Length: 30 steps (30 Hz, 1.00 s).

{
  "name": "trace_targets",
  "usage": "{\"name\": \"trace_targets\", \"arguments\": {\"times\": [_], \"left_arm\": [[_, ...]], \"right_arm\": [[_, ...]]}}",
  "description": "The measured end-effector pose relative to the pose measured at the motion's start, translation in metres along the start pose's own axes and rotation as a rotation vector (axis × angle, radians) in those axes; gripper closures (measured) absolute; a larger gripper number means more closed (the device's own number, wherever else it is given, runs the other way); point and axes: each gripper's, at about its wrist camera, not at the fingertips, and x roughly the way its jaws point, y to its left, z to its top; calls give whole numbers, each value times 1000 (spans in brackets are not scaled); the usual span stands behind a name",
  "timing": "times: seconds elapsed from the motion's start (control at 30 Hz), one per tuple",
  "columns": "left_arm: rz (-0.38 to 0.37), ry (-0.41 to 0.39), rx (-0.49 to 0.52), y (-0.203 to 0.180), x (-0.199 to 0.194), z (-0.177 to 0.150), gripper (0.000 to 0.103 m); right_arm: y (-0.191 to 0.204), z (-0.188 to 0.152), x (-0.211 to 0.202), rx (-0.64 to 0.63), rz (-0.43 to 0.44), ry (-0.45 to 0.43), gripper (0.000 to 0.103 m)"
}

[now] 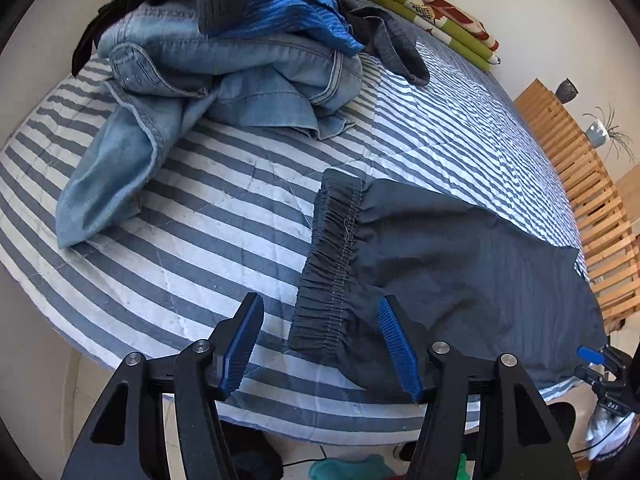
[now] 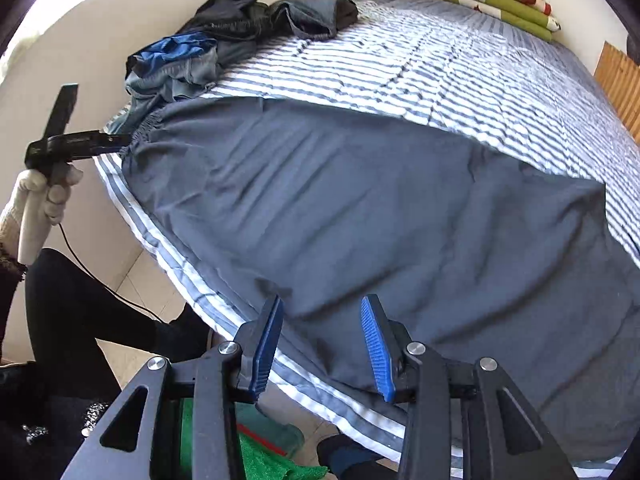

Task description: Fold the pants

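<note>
Both tongs, left point(image 1: 320, 344) and right point(image 2: 322, 344), gape above dark pants point(image 2: 360, 216) on the striped bed point(image 1: 180, 240)

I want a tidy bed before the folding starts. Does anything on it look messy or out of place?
Yes. A heap of unfolded clothes, jeans and blue fabric among them, lies crumpled in a far corner of the striped bed. The dark pants lie spread at the near edge, slightly wrinkled. Both the left gripper and the right gripper are open.
</note>
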Motion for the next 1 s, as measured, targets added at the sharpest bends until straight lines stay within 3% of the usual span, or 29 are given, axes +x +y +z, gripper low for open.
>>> {"name": "trace_targets", "arguments": {"times": [0.23,0.33,0.4,0.47,0.53,0.63,0.7,0.73,0.83,0.87,1.0], "left_arm": [[-14,-42,-13,0,-5,-4,39],[-22,-42,15,-4,-10,-3,40],[-10,-34,46,-8,-10,-3,42],[-1,-20,68,-12,-8,-3,52],[22,-5,78,-16,-5,-2,69],[34,-2,97,-21,-1,0,75],[38,-10,101,-23,-5,1,75],[35,-12,105,-25,-6,3,75],[38,-19,123,-30,-11,5,76],[33,-24,126,-31,-14,5,76],[52,-16,147,-34,-13,2,75]], "right_arm": [[59,23,10,-140,-11,-23,66],[75,21,30,-194,-3,10,66],[88,13,42,-277,-51,38,65],[94,5,53,-349,-92,67,61],[90,0,63,-365,-126,90,61],[79,2,67,-325,-99,104,62],[75,5,64,-297,-70,100,74],[74,6,63,-287,-61,104,87],[70,5,59,-279,-46,104,91],[69,5,58,-280,-48,103,100],[67,2,48,-295,-61,84,102]]}}
